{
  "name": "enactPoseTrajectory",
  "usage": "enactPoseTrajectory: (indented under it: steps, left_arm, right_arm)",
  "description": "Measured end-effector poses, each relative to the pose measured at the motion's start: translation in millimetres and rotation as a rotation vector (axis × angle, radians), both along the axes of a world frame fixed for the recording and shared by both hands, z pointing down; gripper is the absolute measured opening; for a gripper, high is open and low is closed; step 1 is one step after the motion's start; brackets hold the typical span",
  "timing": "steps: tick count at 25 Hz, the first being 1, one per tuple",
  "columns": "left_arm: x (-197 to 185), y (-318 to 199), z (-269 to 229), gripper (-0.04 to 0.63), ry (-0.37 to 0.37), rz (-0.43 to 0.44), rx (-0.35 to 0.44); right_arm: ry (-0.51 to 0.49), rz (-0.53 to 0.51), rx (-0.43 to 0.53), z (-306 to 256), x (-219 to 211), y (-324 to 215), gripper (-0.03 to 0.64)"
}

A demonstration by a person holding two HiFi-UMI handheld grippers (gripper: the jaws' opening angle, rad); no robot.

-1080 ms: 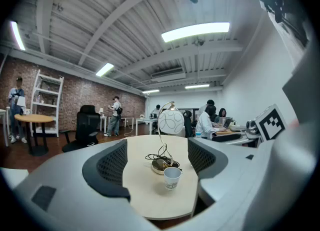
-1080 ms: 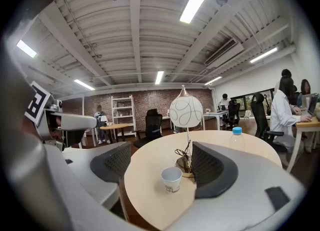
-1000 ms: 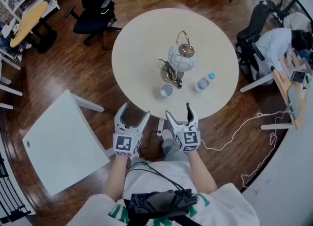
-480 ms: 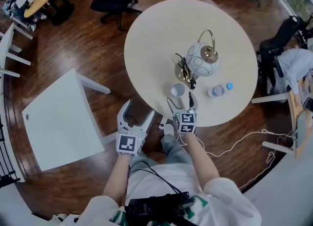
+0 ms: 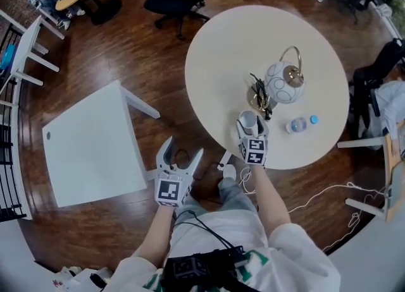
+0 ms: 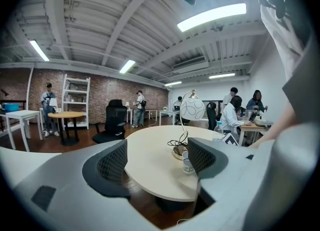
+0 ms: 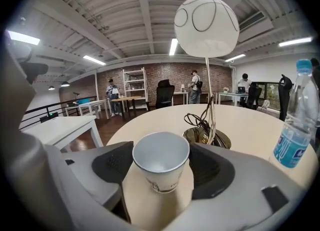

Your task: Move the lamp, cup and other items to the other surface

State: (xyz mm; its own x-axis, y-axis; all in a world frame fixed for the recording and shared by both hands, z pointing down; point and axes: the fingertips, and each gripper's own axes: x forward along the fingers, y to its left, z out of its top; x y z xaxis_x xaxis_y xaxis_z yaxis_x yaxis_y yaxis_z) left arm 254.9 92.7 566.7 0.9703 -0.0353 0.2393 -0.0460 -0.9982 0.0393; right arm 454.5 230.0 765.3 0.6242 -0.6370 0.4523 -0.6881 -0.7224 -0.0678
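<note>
Cup [image 7: 161,161]: one paper cup is standing near the edge of the round table [image 5: 221,50], closest to the person.
Lamp [image 5: 283,82]: one is standing just behind the cup, with a dark cord [image 7: 197,120] lying coiled on its brass base.
Bottle [image 5: 297,124]: one clear bottle with a blue cap is standing to the right of the lamp, apart from the cup.
Tables: two are showing, the round one bearing all three things and a white square table [image 5: 88,145] standing well apart on the left.
Right gripper [image 5: 249,127]: its jaws are standing apart with one pad on each side of the cup. The rim is coming close to both pads, and contact cannot be made out.
Left gripper [image 5: 181,150]: its jaws are spread wide over the floor between the two tables, gripping nothing.
Hidden: in the head view the right gripper's fingers are covering most of the cup. The print on the cup wall is too small to read. The right gripper view is cutting off the bottle's side.
Axis: the cup's long axis is running vertically, with the open mouth facing up. The lamp and bottle are also standing upright.
</note>
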Motion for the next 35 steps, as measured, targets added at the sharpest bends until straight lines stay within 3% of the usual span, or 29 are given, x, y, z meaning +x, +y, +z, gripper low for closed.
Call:
enactPoseTrajectory:
  steps: [7,14,22,28,35]
  left_arm:
    - [-22.2,-31.3,-30.3,0.366,0.050,0.025,0.023]
    - [-53.2,-71.0,-46.2,0.367,0.100,0.004,0.054]
    - [-96.7,-116.9,-47.4,0.366,0.123,-0.101,0.056]
    - [-142.8,-164.4,-43.7,0.366,0.150,-0.246,0.066]
    - [-233.6,-224.7,-35.8,0.365,0.136,-0.510,0.058]
  right_arm:
    - [0.052,0.001,0.141,-94.4,-51.0,-14.1,0.368]
    - [0.153,-0.134,0.176,-176.4,-124.2,-52.9,0.368]
    - [0.171,-0.292,0.246,-211.4,-186.6,-115.6,0.368]
    - [0.151,-0.466,0.244,-202.5,-227.5,-182.1,0.368]
    - [0.091,-0.758,0.234,-191.9,-305.2,-275.4,0.368]
